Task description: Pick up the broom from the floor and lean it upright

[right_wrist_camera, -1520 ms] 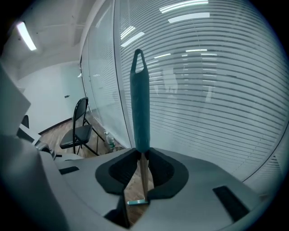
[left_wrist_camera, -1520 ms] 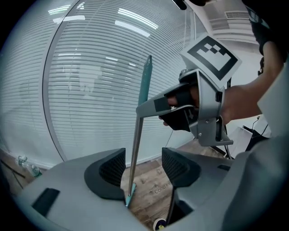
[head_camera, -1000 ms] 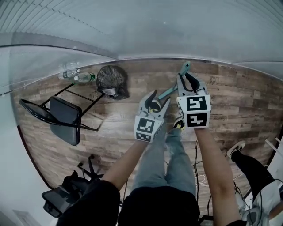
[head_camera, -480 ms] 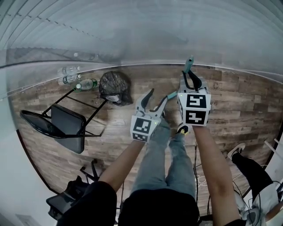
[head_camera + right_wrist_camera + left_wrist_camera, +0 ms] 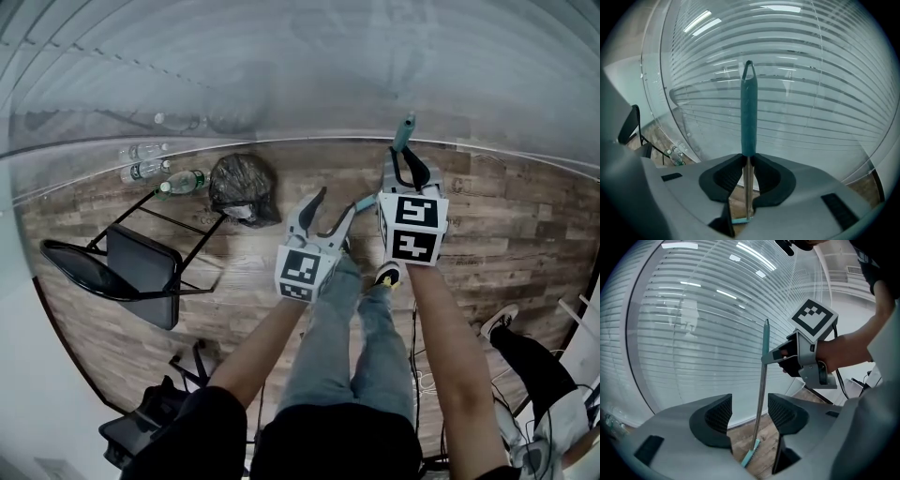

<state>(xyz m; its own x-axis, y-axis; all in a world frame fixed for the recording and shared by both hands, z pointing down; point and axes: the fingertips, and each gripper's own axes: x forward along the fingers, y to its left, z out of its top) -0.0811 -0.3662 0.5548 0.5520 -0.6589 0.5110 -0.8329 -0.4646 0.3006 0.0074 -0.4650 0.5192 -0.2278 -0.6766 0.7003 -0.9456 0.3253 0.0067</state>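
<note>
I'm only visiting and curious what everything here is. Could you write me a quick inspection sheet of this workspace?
Surface: wooden floor.
Job's things: broom upright, brush end down, close to the blinds.
Clutter: folding chair, black bag, bottles along the wall.
Grippers: right gripper shut on the broom's shaft just under its teal grip; left gripper open, gripping nothing.
Cables: thin cables on the floor by the person's legs.
Surroundings: blinds ahead; another person's shoe at right.
</note>
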